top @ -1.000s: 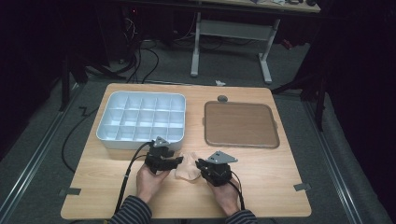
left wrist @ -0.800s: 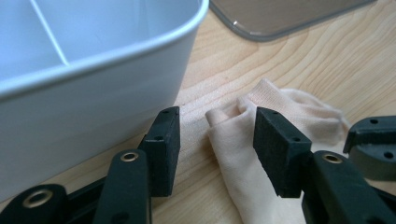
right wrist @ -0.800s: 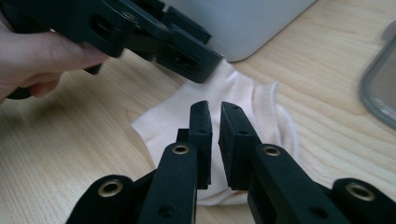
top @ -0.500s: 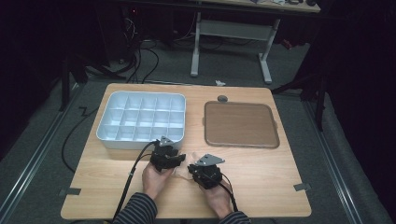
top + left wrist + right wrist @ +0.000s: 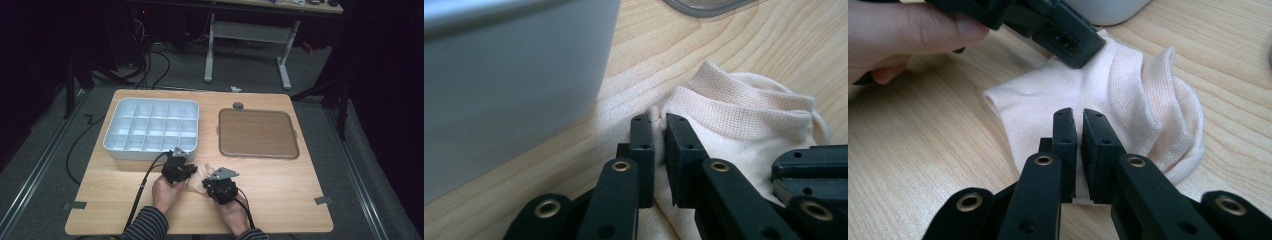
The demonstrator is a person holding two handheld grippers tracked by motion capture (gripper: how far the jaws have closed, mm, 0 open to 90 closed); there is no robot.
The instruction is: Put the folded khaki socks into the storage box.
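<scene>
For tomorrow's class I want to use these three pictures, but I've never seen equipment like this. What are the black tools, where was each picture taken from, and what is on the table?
No robot here: a person sits at a wooden table with a hand-held gripper in each hand, a black tool with two jaws that pinch.

The high view looks down from above the person. It shows the left hand-held gripper and the right hand-held gripper meeting over a pale sock. Farther back lie a white divided tray and a brown flat tray.

The other two pictures come from cameras riding on the tools, looking along their jaws. In the left gripper view the jaws, which have just been closing, pinch the sock's fabric near its ribbed cuff. In the right gripper view the jaws are shut on the sock too.
</scene>
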